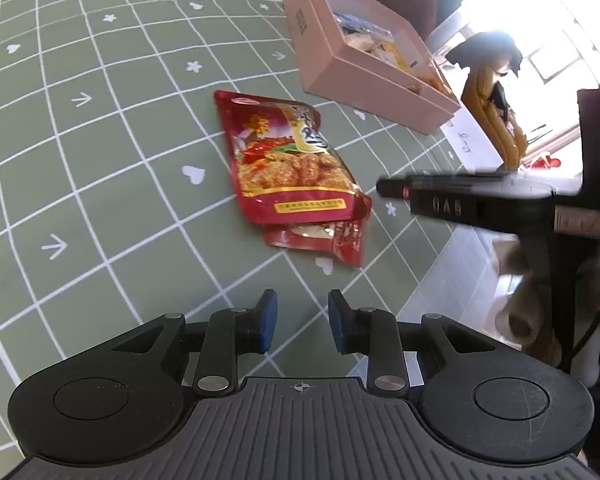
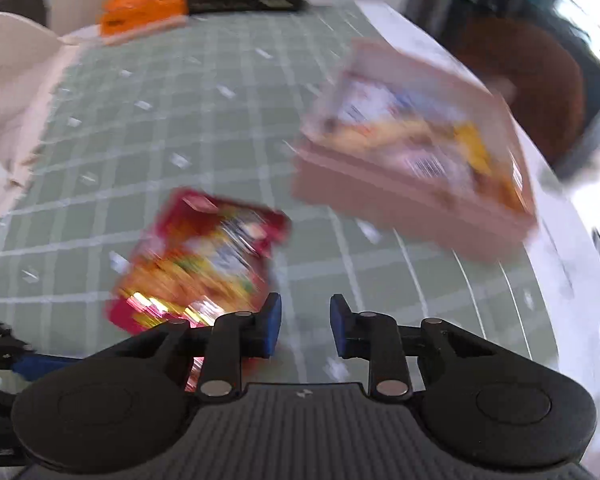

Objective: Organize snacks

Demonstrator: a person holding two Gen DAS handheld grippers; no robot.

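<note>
Green white-gridded cloth-covered bench (image 1: 112,152) fills the view; beyond its far edge a dark brown rounded chair (image 2: 540,84), bright window glare (image 1: 512,8) behind it.

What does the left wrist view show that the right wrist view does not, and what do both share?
Only the left wrist view: a second red packet lying under the top one. Only the right wrist view: an orange box at the table's far edge. Both: the red snack packet, the pink box holding snacks, the green grid tablecloth, and open, empty tongs.
</note>
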